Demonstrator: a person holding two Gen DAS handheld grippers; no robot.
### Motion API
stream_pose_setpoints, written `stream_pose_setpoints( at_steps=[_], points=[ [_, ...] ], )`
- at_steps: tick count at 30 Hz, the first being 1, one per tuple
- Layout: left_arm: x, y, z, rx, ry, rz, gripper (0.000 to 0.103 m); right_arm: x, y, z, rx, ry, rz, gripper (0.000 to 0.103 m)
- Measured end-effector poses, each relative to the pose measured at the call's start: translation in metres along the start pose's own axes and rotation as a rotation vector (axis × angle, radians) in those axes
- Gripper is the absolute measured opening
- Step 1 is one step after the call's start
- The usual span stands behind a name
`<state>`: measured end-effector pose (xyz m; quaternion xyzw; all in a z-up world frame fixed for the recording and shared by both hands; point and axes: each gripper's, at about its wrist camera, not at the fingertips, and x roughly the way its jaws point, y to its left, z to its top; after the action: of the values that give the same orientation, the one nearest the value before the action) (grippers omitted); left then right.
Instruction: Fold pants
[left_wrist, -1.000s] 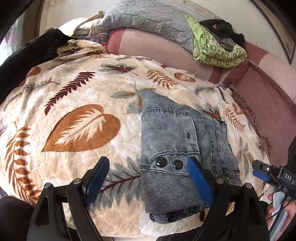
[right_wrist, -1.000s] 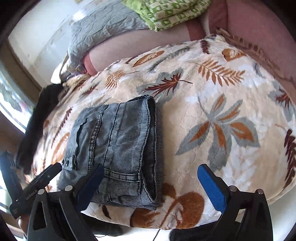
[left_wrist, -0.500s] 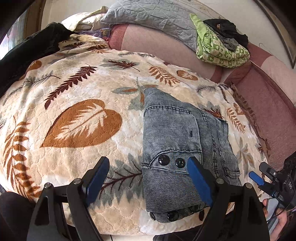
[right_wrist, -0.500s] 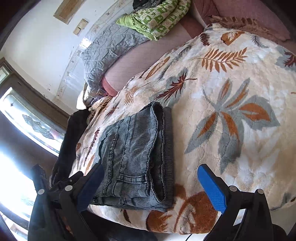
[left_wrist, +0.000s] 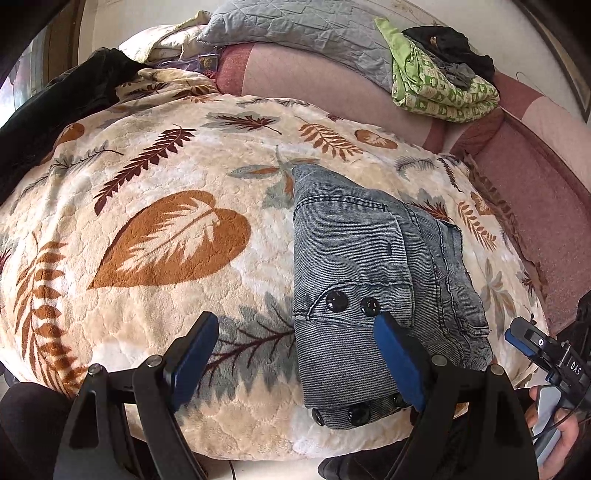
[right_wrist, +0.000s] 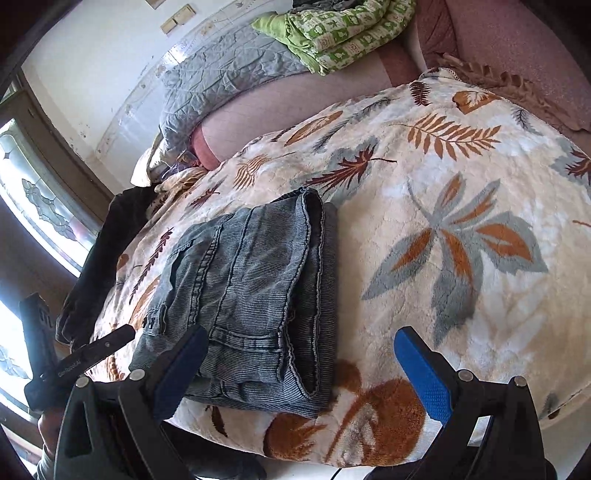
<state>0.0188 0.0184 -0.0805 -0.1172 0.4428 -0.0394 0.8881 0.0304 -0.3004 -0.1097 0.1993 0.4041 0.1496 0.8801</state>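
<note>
Pants (left_wrist: 373, 280): grey-blue denim, folded into a compact rectangle, lay flat on the blanket near the bed's front edge; black buttons showed on the top layer and along the near end.
Pants, right view (right_wrist: 255, 295): stacked layers and hems faced right; the bundle rested free, touched by neither tool.
Left tool (left_wrist: 295, 354): blue pads spread wide, holding nothing; it hovered at the front edge, its right pad over the pants' near end, its left pad over bare blanket.
Right tool (right_wrist: 299, 369): blue pads spread wide, empty; its left pad sat over the pants' near corner, its right pad over bare blanket.
Blanket (left_wrist: 155, 206): cream plush with brown and grey leaves, covering the bed.
Black cloth (left_wrist: 55, 107): lay at the blanket's far left edge, well apart from the pants.
Grey quilt (left_wrist: 303, 33): rested at the bed's far end.
Green cloth (left_wrist: 439, 92): folded, beside the quilt, with dark clothes on top.
</note>
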Motion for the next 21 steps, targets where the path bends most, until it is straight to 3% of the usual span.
stream_pose_setpoints(
  at_steps=[15, 18, 21],
  points=[
    [0.008, 0.012, -0.003, -0.025, 0.012, -0.03, 0.086, 0.008, 0.006, -0.001, -0.038, 0.032, -0.043, 0.102],
    [0.01, 0.016, 0.003, -0.043, 0.022, -0.07, 0.086, 0.013, -0.007, 0.002, 0.067, 0.09, 0.075, 0.102],
    [0.017, 0.024, 0.018, -0.088, 0.04, -0.16, 0.086, 0.02, -0.025, 0.013, 0.181, 0.156, 0.165, 0.102]
  ],
)
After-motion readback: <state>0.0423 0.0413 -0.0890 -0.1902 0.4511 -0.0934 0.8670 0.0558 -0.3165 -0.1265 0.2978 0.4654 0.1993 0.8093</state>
